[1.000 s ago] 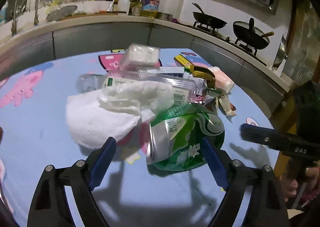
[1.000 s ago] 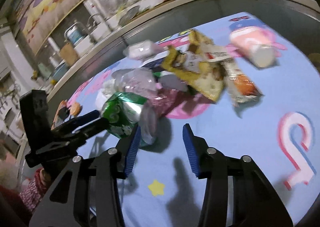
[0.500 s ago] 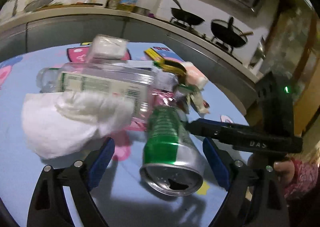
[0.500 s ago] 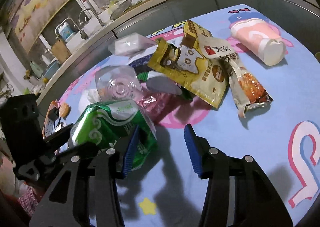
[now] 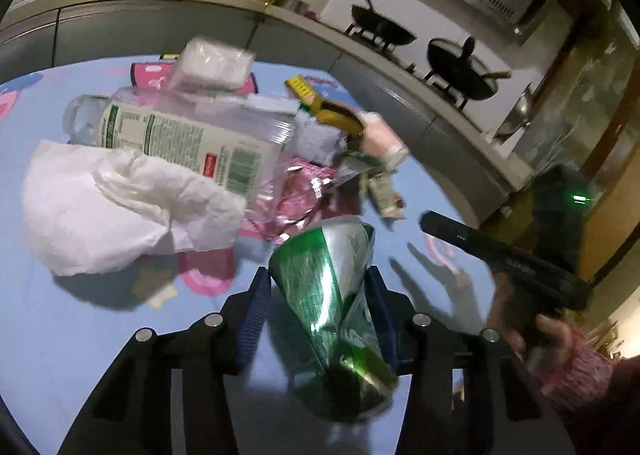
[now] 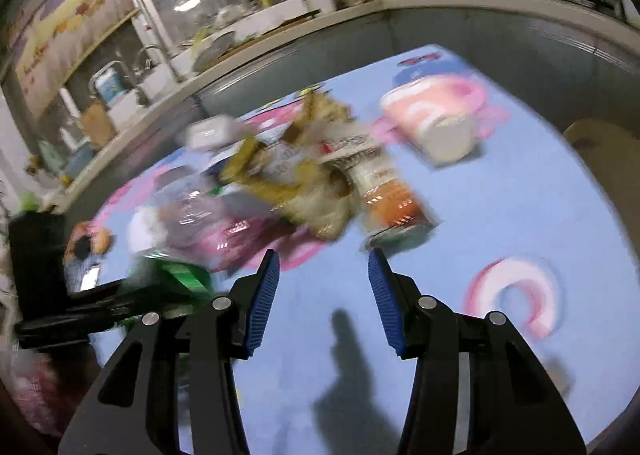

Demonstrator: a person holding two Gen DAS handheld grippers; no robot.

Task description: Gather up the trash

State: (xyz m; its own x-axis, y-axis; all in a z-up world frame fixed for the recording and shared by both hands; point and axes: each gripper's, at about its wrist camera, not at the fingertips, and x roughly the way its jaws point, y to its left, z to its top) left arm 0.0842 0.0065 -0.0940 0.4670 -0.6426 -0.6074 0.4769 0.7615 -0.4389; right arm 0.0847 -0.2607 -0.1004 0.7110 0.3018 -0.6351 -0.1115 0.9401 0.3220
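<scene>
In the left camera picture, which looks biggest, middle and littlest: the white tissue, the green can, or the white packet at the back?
1. White tissue: biggest.
2. Green can: slightly smaller, but nearest the camera, so its place is unsure.
3. White packet: littlest, though farthest away.

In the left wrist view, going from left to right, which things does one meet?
White tissue → green can held in the left gripper → right gripper, seen from the side.
</scene>
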